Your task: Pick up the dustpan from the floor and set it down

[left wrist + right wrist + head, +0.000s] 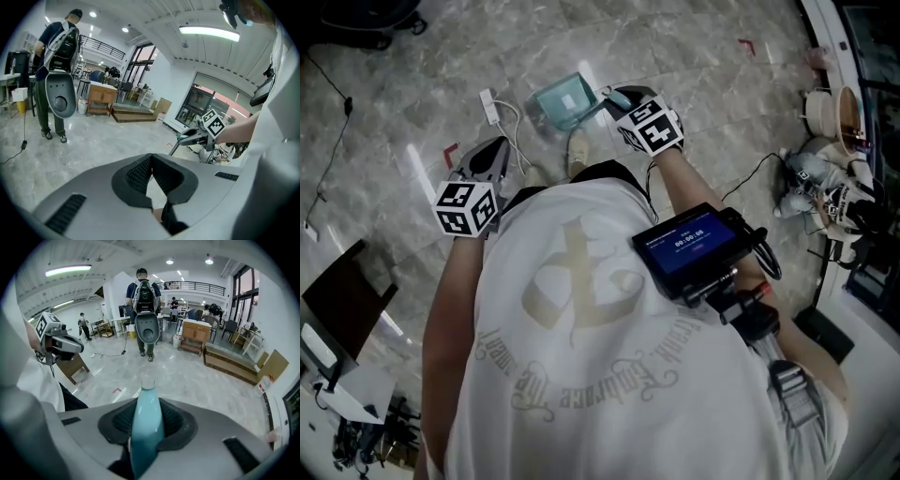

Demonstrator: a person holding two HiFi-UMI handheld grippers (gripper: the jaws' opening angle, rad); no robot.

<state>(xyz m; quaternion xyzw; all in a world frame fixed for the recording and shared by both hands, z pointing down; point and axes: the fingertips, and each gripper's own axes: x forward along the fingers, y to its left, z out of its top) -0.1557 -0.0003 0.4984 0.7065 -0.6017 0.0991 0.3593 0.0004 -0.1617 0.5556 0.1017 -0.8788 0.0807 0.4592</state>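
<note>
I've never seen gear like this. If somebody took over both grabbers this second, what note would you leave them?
Left gripper: shut, empty, at the person's side.
Right gripper: clamped on the teal handle of the dustpan.
Done: dustpan appears lifted off the floor, held out in front.
Left: lower it to the floor, open the jaws, and pull away.

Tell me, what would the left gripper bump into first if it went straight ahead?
Probably nothing close. Beyond the left gripper, the way looks free above the grey marble floor until the low wooden platform far off, though depth is hard to judge.
</note>
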